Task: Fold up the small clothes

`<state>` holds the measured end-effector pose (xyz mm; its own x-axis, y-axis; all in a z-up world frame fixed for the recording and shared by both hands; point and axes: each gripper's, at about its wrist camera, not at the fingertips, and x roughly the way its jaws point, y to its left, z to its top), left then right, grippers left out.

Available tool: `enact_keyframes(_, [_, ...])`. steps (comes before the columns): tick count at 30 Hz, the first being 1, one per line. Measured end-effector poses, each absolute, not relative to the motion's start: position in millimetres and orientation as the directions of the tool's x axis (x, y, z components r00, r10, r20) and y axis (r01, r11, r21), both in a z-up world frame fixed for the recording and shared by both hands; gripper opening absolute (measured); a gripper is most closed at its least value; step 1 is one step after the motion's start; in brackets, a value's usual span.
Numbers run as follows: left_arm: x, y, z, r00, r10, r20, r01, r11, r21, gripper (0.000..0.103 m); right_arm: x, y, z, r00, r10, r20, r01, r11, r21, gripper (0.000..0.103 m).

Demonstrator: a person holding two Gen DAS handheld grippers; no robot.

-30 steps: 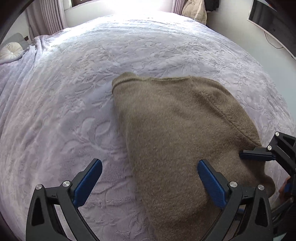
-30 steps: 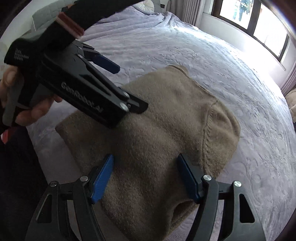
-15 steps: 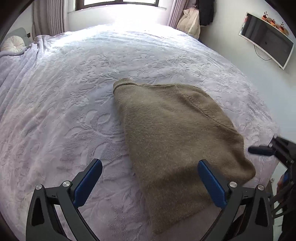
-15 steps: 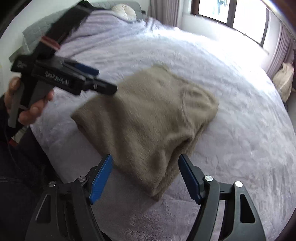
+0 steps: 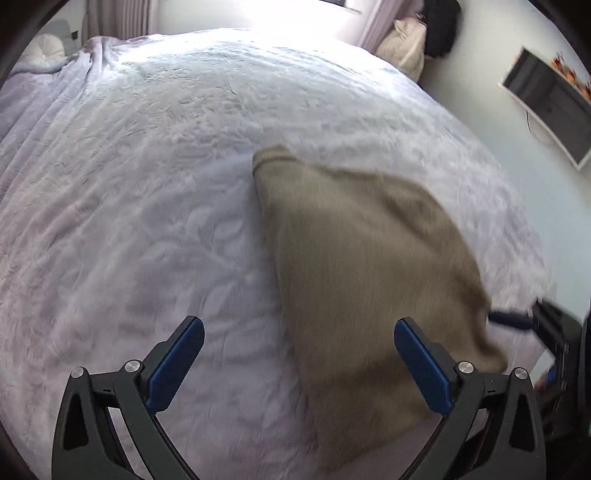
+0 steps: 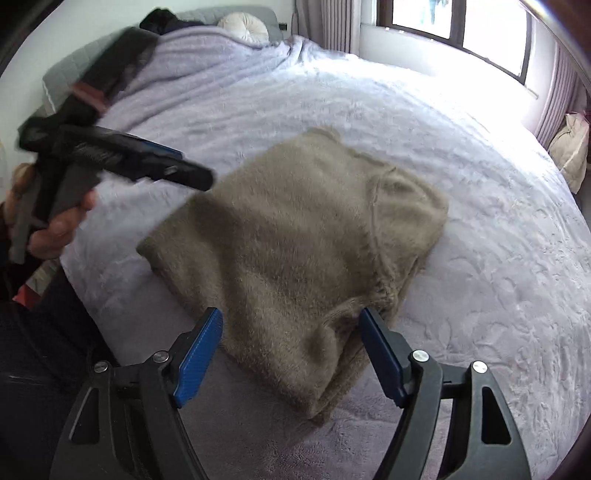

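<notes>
A folded tan knit sweater lies flat on the lilac bedspread, near the bed's front corner. It also shows in the right wrist view. My left gripper is open and empty, raised above the sweater's near left edge. My right gripper is open and empty, hovering over the sweater's near corner. The left gripper also appears in the right wrist view, held in a hand to the left of the sweater. The right gripper's fingertips show at the right edge of the left wrist view.
A round white cushion and a grey headboard are at the bed's head. A wall screen hangs to the right. A beige bag sits by the window. The person's legs stand at the bed's edge.
Both grippers have lifted up and back from the sweater, which has stayed flat on the bed. The left gripper moved left, away from the fabric.
</notes>
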<state>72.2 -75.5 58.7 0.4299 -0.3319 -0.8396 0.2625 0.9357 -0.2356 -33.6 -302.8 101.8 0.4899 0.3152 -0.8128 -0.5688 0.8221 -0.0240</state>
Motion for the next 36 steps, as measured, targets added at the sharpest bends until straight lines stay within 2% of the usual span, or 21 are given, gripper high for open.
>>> enact_keyframes(4, [112,-99,42,0.344,-0.359,-0.868,0.262,0.924,-0.279,0.103,-19,-321,114,0.537,0.306,-0.786,-0.479,0.878,0.014,0.08])
enact_keyframes(8, [112,-113,14,0.232,-0.404,-0.885,0.273,0.9,-0.34,0.103,15,-358,108,0.526,0.34,-0.779,-0.299,0.932,0.205,0.081])
enact_keyframes(12, [109,-123,-2,0.195,-0.447,-0.873,0.273,0.88,-0.389,0.103,52,-373,77,0.421,0.448,-0.788,-0.158,0.892,0.423,0.081])
enact_keyframes(15, [110,-124,-8,0.182,-0.47,-0.864,0.288,0.865,-0.41,0.103,67,-359,40,0.297,0.517,-0.803,-0.123,0.855,0.505,0.079])
enact_keyframes(17, [107,-122,-6,0.182,-0.493,-0.851,0.309,0.85,-0.426,0.087,69,-345,36,0.324,0.52,-0.79,-0.177,0.854,0.49,0.065])
enact_keyframes(18, [106,-122,-3,0.192,-0.497,-0.846,0.314,0.848,-0.427,0.076,68,-338,39,0.337,0.508,-0.793,-0.206,0.861,0.465,0.053])
enact_keyframes(19, [104,-121,1,0.206,-0.501,-0.84,0.318,0.846,-0.427,0.065,65,-332,43,0.352,0.503,-0.79,-0.233,0.864,0.446,0.046])
enact_keyframes(22, [100,-119,16,0.232,-0.493,-0.838,0.328,0.851,-0.41,0.048,53,-315,61,0.404,0.442,-0.801,-0.304,0.89,0.339,0.042])
enact_keyframes(27, [97,-117,43,0.28,-0.439,-0.854,0.347,0.876,-0.336,0.045,43,-288,92,0.463,0.379,-0.801,-0.381,0.901,0.206,0.041])
enact_keyframes(36, [129,-83,89,0.348,-0.406,-0.845,0.337,0.895,-0.291,0.045,64,-270,135,0.504,0.393,-0.769,-0.42,0.89,0.18,0.041])
